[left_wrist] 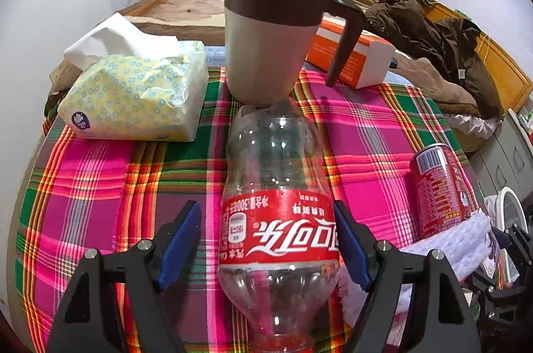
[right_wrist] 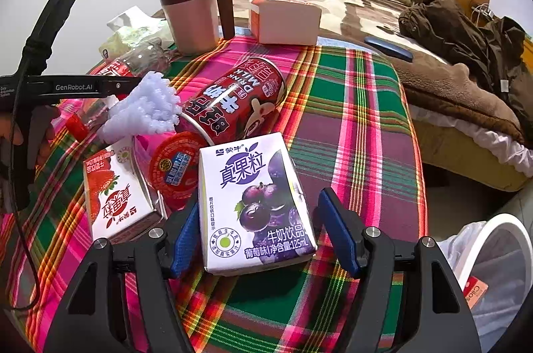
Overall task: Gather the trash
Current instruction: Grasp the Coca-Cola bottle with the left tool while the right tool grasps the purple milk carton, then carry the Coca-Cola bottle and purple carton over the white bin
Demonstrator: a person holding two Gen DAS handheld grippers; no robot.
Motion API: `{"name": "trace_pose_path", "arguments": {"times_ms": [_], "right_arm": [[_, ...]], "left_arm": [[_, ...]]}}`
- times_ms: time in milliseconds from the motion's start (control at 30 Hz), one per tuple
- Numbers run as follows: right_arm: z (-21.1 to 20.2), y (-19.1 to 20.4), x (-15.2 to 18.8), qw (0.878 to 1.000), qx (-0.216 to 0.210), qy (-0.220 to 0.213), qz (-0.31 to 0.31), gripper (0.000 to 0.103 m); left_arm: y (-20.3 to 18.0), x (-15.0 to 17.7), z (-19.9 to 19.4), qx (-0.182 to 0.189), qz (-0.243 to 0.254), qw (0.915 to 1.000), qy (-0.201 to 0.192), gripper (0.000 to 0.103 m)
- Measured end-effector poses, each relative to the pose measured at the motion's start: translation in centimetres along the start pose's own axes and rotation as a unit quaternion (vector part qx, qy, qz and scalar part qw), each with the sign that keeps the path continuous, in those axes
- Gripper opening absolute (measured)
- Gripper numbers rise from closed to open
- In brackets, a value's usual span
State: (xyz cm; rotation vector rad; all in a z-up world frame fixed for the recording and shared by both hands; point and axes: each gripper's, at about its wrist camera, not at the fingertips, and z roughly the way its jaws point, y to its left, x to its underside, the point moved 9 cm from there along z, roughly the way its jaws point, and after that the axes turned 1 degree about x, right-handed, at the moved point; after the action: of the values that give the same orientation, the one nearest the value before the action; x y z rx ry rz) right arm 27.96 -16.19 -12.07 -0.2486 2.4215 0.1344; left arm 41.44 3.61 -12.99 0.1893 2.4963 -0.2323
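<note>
Bottle: clear plastic, red label, lying on the plaid cloth between my left gripper fingers, cap end toward me. The right pad looks to be at the label edge; the left pad stands apart, so the jaws are about half spread and grip nothing.

Mug: upright just beyond the bottle's far end, touching it or nearly so.

Tissue pack: ahead and to the left of that gripper.

Orange box: ahead to the right, behind the mug handle.

Grape carton: between my right gripper fingers. The left pad is at its side, the right pad clear of it; I count these jaws as spread, nothing clamped.

Can: red, on its side, just beyond the carton.

Cup: red lid, left of the carton, touching it.

Strawberry carton: further left.

White wad: beside the can.

Bin: white, lined, off the cloth at lower right.
</note>
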Motion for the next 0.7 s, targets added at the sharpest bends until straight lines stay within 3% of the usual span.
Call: {"name": "trace_pose_path", "arguments": {"times_ms": [100,267,333,700], "right_arm": [[0.3,0.0,0.1,1.000,0.004,0.009,0.001,0.069],[0.3,-0.2,0.2,1.000,0.000,0.006,0.009,0.068],[0.2,-0.2,0.2,1.000,0.003,0.005,0.008,0.058],[-1.3,-0.4,0.1,1.000,0.011,-0.019,0.018,0.057]], "left_arm": [[-0.2,-0.1,0.0,0.009,-0.002,1.0000,-0.001,0.065],[-0.5,0.0,-0.2,0.000,0.005,1.0000,-0.006,0.065],[-0.6,0.2,-0.4,-0.001,0.007,0.9999,-0.008,0.065],[-1.2,1.5,-3.4,-0.006,0.018,0.9994,-0.030,0.065]]}}
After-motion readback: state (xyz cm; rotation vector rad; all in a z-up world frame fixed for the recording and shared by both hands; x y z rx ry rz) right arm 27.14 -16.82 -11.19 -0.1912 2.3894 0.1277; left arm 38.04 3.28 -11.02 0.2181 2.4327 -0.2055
